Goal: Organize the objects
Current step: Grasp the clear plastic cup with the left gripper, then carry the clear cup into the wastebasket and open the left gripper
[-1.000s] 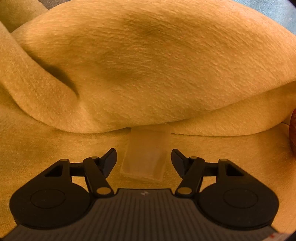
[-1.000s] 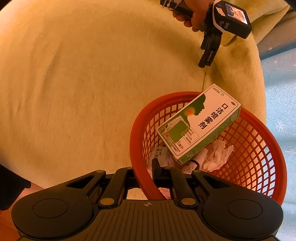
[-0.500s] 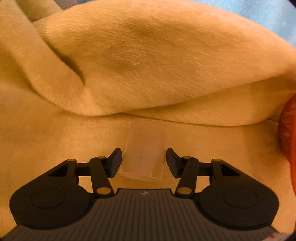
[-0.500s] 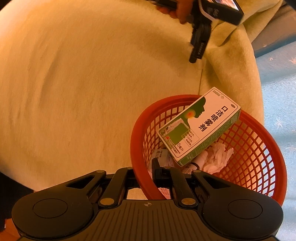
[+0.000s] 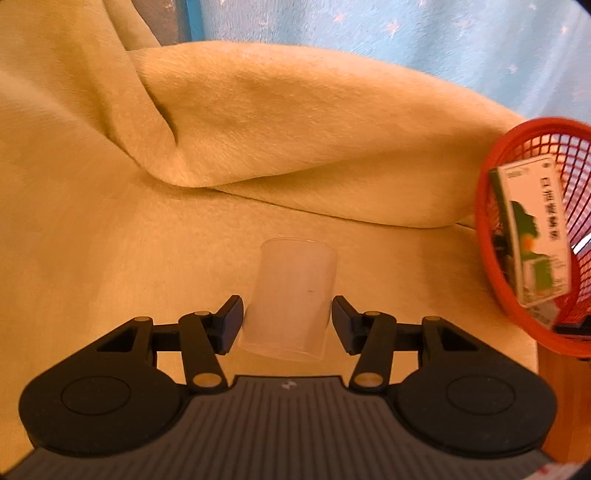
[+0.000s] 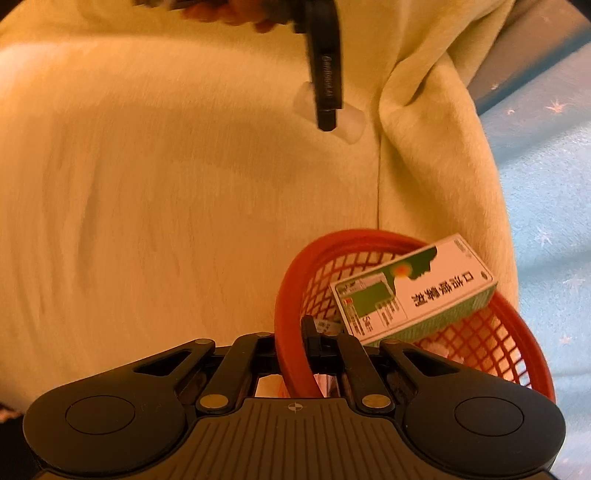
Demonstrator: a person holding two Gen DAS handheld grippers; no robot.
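Note:
A translucent plastic cup point(image 5: 291, 295) sits between the fingers of my left gripper point(image 5: 286, 321), and both pads touch its sides. From the right wrist view the left gripper point(image 6: 327, 118) hangs over the blanket with the cup point(image 6: 351, 122) in it. My right gripper point(image 6: 291, 343) is shut on the near rim of a red mesh basket point(image 6: 291, 295). A white and green medicine box point(image 6: 417, 291) leans inside the basket. The basket point(image 5: 491, 206) and box point(image 5: 532, 236) also show at the right edge of the left wrist view.
A thick yellow blanket point(image 5: 295, 129) with deep folds covers the surface point(image 6: 166, 184). Blue star-patterned carpet point(image 6: 546, 184) lies beyond it. Crumpled tissue point(image 6: 439, 347) lies under the box. A hand point(image 6: 236, 11) holds the left gripper at the top.
The left gripper's fingers have shut on the cup and drawn back from the blanket fold, bringing the basket into view. The right gripper keeps its hold on the basket rim.

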